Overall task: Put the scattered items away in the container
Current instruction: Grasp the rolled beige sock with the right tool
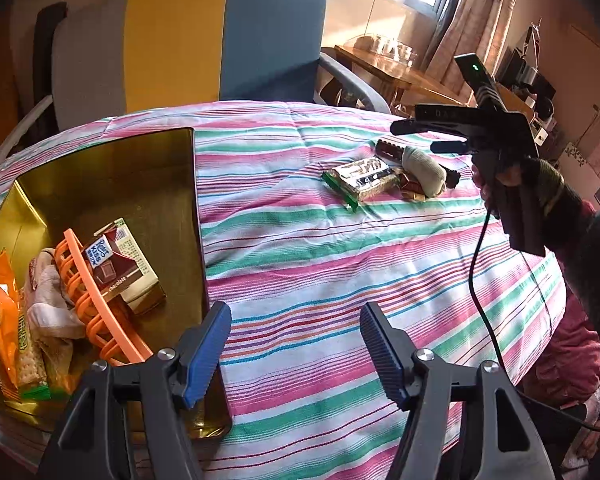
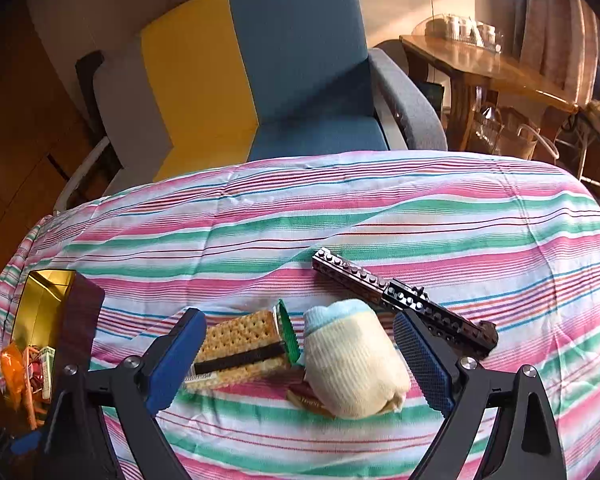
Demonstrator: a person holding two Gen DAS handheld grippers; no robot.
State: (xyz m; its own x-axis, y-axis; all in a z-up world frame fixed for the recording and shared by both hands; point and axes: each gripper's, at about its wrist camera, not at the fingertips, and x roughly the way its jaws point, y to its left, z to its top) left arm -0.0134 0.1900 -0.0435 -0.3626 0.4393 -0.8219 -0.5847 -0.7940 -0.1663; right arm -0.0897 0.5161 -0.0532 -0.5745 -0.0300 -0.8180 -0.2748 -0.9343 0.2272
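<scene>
Cream sock (image 2: 354,360), cracker packet (image 2: 240,346) beside

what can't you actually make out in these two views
- Flat brown wrapped thing: right wrist view, mostly under the rolled cream sock; type unclear.
- Gold rectangular tin: left wrist view, near corner behind the left gripper; in the right wrist view, its contents are tiny at the left edge.
- Dark brick-built bar: right wrist view, partly behind a blue finger of the right gripper.
</scene>
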